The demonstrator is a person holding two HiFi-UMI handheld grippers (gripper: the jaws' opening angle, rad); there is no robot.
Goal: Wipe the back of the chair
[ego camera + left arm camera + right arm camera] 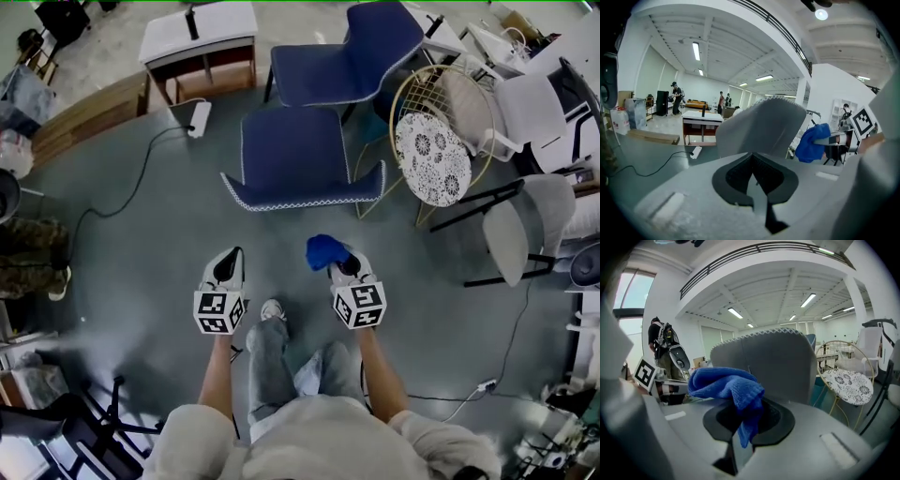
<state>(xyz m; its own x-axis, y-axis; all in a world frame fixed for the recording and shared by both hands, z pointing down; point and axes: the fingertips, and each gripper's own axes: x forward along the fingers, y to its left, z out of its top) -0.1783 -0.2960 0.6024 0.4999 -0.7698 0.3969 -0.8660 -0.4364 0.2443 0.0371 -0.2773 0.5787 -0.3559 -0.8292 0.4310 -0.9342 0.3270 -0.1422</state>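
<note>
Looking along the right gripper point(749, 414), I find its jaws closed down on a blue cloth point(725, 383) – one corner is pinched between them and the rest bunches up above and to the left of the tips. From the head view, the cloth point(323, 250) sits as a loose lump at the front of that right gripper point(343, 266).

The left gripper point(753, 161) has its jaws drawn together with nothing between them. In the head view the left gripper point(226, 266) is level with the right one, the two apart from each other, with the person's shoe on the grey floor point(141, 272) between and behind them.

The chair point(302, 155) stands straight ahead of both grippers, near but not touching either. Its back is turned towards me – the stitched top edge is the nearest part, and the seat lies beyond it. In the left gripper view the chair back point(761, 123) rises just past the jaws, and the right gripper view shows the chair back point(780, 363) the same way, directly behind the cloth.

Further ahead is a second blue chair point(349, 49). Ahead and to the right of the right gripper stands a gold wire chair point(420, 89) with a patterned cushion point(432, 157).
</note>
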